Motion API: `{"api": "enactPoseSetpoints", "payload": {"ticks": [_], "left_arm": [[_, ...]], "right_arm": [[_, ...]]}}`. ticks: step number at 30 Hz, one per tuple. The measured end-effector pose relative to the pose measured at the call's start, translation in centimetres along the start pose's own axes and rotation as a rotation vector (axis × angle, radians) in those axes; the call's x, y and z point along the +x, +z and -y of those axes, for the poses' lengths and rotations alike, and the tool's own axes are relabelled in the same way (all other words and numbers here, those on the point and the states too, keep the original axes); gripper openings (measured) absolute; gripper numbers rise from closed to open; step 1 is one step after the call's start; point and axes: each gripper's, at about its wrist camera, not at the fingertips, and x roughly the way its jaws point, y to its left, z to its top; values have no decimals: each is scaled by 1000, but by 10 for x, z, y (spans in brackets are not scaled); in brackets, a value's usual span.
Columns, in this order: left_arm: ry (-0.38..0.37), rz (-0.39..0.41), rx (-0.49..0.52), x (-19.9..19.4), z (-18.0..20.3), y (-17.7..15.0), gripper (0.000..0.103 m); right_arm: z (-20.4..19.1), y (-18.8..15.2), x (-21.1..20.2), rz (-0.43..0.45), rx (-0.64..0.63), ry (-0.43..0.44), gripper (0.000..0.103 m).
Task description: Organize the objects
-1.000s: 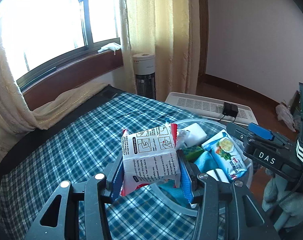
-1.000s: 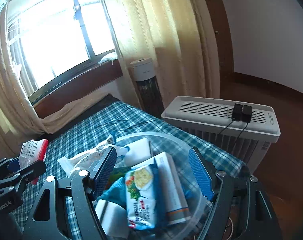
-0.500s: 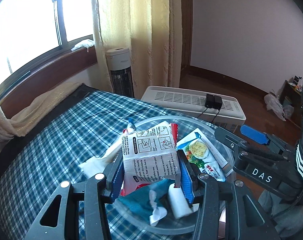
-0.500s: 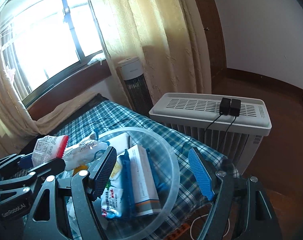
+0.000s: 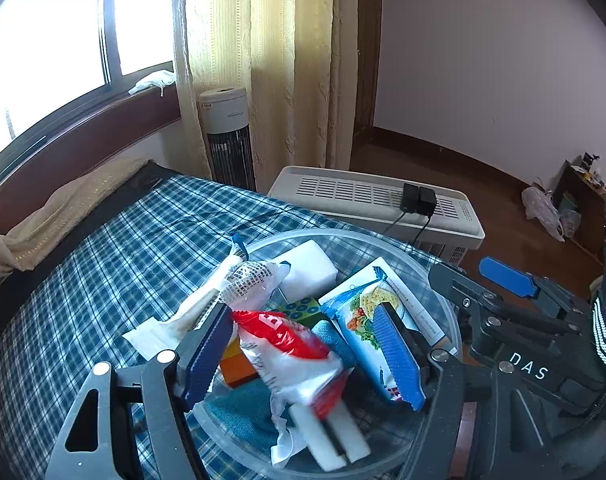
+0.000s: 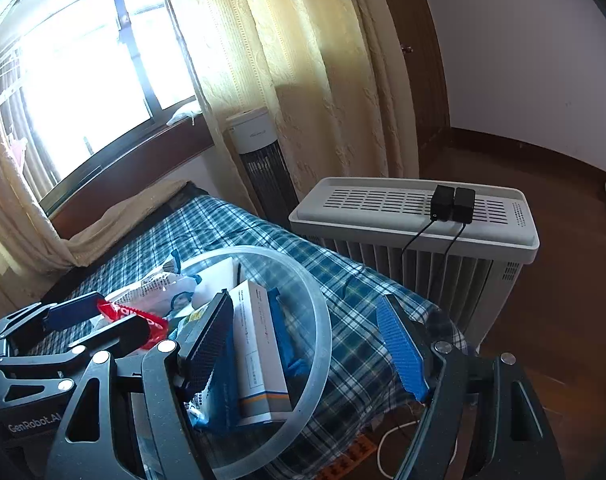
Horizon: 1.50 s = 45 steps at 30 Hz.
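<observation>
The red-and-white packet (image 5: 291, 364) lies in the clear round bowl (image 5: 431, 276) on the bed (image 5: 115, 264), between the left gripper (image 5: 303, 360) jaws, which have just been opening and no longer press it. Its long axis runs along the downward-tilted fingers. The right gripper (image 6: 311, 356) hovers beside, jaws wide, empty, straddling the bowl's rim.

A round tub (image 5: 443, 284) is set on the bed (image 5: 115, 264). A sachet (image 5: 291, 352) is piled in it among packets; a heater (image 5: 383, 200) is placed behind.
</observation>
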Motion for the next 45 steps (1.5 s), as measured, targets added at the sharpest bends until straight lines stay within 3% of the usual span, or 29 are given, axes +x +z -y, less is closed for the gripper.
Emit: {"api": "enactPoseSetpoints", "payload": {"ticks": [10, 15, 19, 24, 45], "left_arm": [[45, 74, -35, -32, -18, -1, 94], [82, 97, -72, -46, -32, -5, 95], [126, 118, -68, -55, -34, -10, 102], [171, 145, -54, -67, -33, -20, 102], [222, 200, -123, -111, -56, -53, 102]], "right_arm": [[-16, -6, -10, -16, -43, 10, 76], [-25, -9, -17, -25, -65, 11, 79], [-37, -13, -22, -45, -114, -8, 84], [-51, -18, -31, -47, -153, -40, 89], [-113, -36, -75, 22, -308, -152, 91]]}}
